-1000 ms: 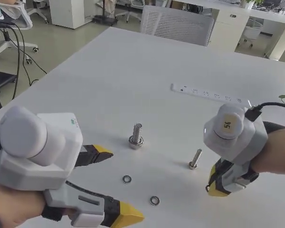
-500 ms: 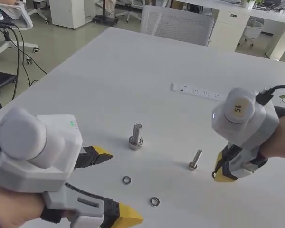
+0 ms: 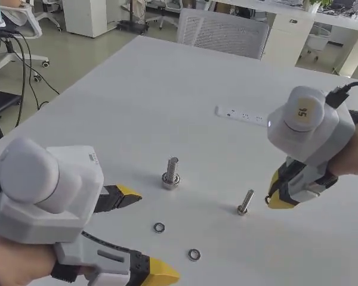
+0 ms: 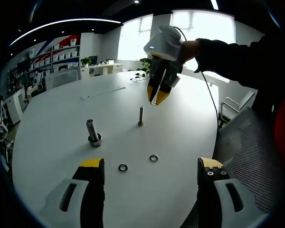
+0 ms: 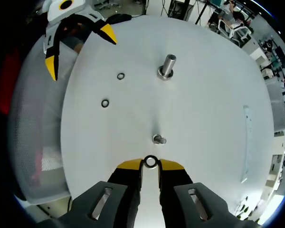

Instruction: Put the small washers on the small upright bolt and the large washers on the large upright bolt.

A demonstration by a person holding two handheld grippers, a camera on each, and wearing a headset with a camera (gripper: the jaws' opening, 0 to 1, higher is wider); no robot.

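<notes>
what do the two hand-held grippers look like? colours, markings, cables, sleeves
Both have light-grey housings and black jaws tipped yellow. The left hand-held gripper carries a small green mark on its housing. The right hand-held gripper has a yellow sticker reading 56 on top, with a black cable plugged in beside it. A dark sleeve covers the right arm.

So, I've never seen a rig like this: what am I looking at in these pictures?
A person holds a two-jaw gripper in each hand; no robot arm. One picture comes from a headset camera, the two round ones from cameras on the grippers. On the white table stand a thick silver bolt and a thin silver bolt; two small metal ring washers lie loose, a white power strip farther back. The right gripper pinches another small washer in its yellow tips near the thin bolt. The left gripper is open, empty.
</notes>
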